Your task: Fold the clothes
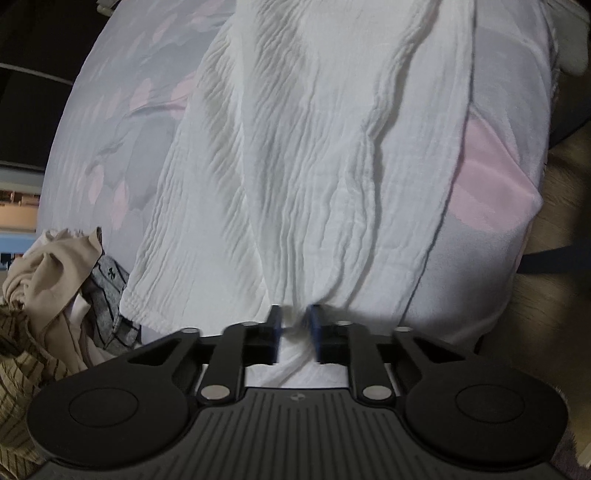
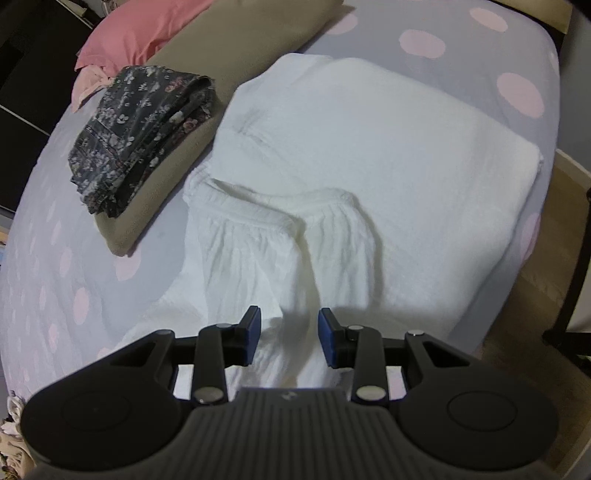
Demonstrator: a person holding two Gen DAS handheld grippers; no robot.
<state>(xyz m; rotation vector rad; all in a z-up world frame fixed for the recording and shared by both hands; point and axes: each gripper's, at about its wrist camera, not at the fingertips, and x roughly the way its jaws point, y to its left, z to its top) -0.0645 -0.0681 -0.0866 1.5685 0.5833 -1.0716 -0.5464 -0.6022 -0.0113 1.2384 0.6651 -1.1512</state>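
Note:
A crinkled white garment [image 1: 295, 166] lies spread over the bed, reaching away from me in the left wrist view. My left gripper [image 1: 293, 326] is shut on a pinch of its near edge, and the cloth bunches into a ridge between the blue pads [image 1: 275, 328]. In the right wrist view the same white garment [image 2: 369, 147] lies partly folded, with two gathered cuffs [image 2: 258, 221] turned in at the middle. My right gripper [image 2: 290, 332] stands open low over the garment's near part. White cloth lies between its fingers, and the pads do not press on it.
A folded dark floral garment [image 2: 140, 129] rests on a tan pillow [image 2: 170, 173], with a pink pillow [image 2: 140, 33] behind. The bedsheet [image 2: 55, 258] is grey with pink dots. A heap of beige and striped clothes [image 1: 44, 288] lies at left. Wooden floor [image 1: 554, 258] shows past the bed's right edge.

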